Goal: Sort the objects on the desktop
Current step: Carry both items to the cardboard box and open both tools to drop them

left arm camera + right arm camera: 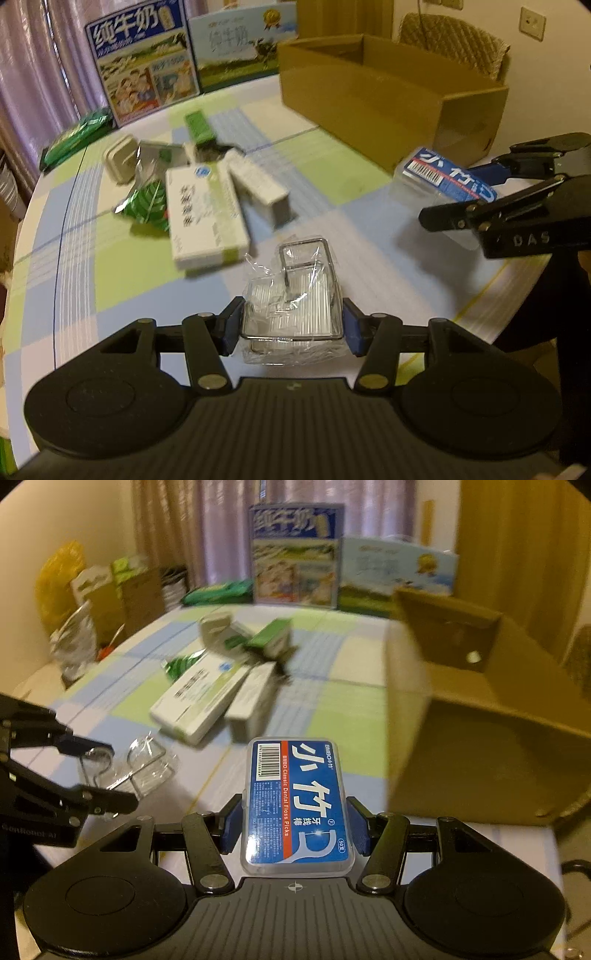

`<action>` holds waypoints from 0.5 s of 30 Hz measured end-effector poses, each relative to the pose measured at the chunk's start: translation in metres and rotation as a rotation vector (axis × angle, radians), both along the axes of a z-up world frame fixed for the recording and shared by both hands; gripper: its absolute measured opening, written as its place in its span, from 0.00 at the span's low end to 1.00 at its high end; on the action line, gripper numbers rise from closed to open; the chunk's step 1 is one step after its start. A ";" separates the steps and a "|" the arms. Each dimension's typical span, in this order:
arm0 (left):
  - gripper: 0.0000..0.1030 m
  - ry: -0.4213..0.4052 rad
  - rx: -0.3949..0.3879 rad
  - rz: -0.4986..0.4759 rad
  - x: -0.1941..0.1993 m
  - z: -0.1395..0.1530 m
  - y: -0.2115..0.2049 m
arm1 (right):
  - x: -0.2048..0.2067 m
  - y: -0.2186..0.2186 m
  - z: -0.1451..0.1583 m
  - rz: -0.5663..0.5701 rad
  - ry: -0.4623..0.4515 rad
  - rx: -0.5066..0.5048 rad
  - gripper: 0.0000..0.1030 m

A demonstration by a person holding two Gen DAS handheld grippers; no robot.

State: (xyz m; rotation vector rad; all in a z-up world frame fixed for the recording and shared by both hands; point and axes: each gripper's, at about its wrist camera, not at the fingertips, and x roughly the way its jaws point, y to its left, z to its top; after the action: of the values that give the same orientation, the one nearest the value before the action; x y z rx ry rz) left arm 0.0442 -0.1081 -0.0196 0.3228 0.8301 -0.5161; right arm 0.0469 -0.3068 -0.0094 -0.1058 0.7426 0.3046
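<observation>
The left gripper (291, 328) clamps a clear plastic-wrapped packet with a bent metal wire frame (295, 295) between its two blue-padded fingers (232, 328), one pad pressing on each side of the packet; the long axis of the packet runs straight ahead, away from the gripper body, with the wire loop at the far end. The right gripper (295, 827) clamps a flat transparent case with a blue dental floss pick label (297, 805) between its blue pads (360, 829), which grip the two long edges; the long axis of the case points forward along the fingers, the barcode end is farthest from the gripper, and the label faces up. In the left wrist view the case (445, 177) sits above the table near a corner of the open brown cardboard box (388, 107). In the right wrist view the box (480, 720) stands just ahead and to the right of the case. The checked tablecloth in green, blue and white (332, 162) covers the table below both grippers. Farther on, a long white carton with a green stripe (203, 218) lies flat beside a smaller white carton (258, 184), with a green foil pack (147, 201) at its left edge and further small boxes behind; these are blurred. Two printed milk cartons (144, 62) stand at the far edge of the table, in front of the curtain (33, 55).
</observation>
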 end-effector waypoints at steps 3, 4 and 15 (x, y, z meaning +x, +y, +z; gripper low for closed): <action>0.48 -0.026 -0.015 -0.017 0.003 0.014 -0.013 | 0.000 -0.015 0.020 -0.023 -0.040 0.010 0.53; 0.48 -0.036 -0.022 -0.026 0.005 0.021 -0.019 | 0.001 -0.020 0.026 -0.029 -0.052 0.017 0.53; 0.48 -0.161 -0.104 -0.117 0.053 0.084 -0.100 | 0.055 -0.093 0.082 -0.186 -0.166 0.011 0.53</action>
State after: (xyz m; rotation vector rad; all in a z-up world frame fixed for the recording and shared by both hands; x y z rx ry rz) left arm 0.0977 -0.2083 0.0647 0.3141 0.6287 -0.6321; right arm 0.1022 -0.4002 0.0730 -0.0503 0.5816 0.1207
